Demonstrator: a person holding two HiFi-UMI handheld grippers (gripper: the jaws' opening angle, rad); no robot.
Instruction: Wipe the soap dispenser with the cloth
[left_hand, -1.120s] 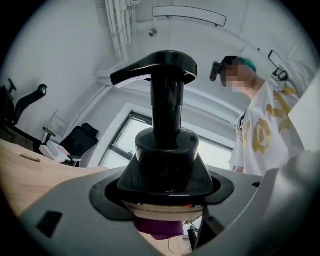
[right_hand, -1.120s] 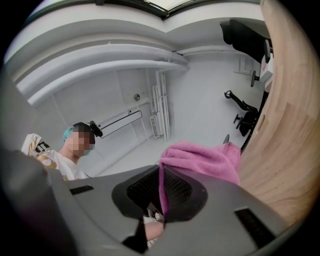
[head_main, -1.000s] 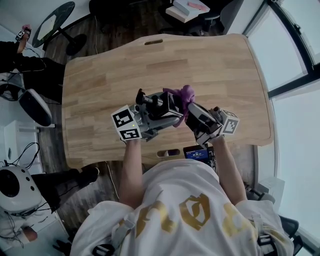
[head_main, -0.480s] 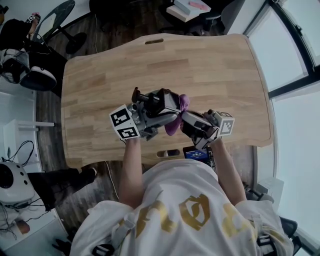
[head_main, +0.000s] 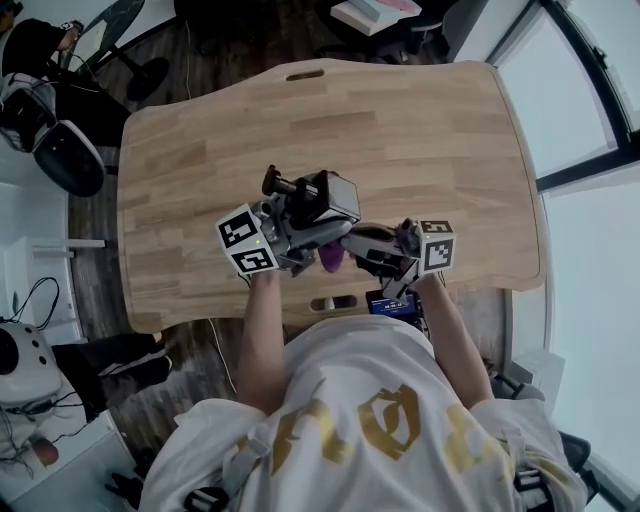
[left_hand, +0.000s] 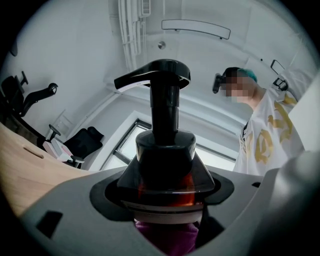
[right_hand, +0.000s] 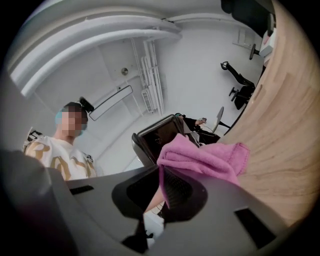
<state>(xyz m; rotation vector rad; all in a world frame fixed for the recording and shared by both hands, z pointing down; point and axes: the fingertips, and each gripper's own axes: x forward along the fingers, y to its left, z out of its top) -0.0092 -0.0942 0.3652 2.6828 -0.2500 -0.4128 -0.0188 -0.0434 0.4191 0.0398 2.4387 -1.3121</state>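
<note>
My left gripper (head_main: 316, 218) is shut on the soap dispenser (head_main: 322, 201), which it holds tipped over above the wooden table (head_main: 420, 130). In the left gripper view the dispenser (left_hand: 167, 150) fills the middle: a black pump head over an amber body clamped between the jaws (left_hand: 167, 202). My right gripper (head_main: 347, 249) is shut on the purple cloth (head_main: 331, 260) and presses it against the dispenser's near underside. The right gripper view shows the cloth (right_hand: 205, 157) bunched in the jaws (right_hand: 165, 192), with the dark dispenser (right_hand: 160, 134) just behind it. The cloth (left_hand: 165, 235) also peeks out under the bottle.
A slot handle (head_main: 305, 74) is cut in the table's far edge. A small device with a blue screen (head_main: 392, 304) sits at the near edge. Chairs and a person (head_main: 40, 50) are off to the left, windows to the right.
The right gripper has carried the cloth from the dispenser's upper right side down and left to its near underside. The left gripper with the dispenser has shifted slightly away and left.
</note>
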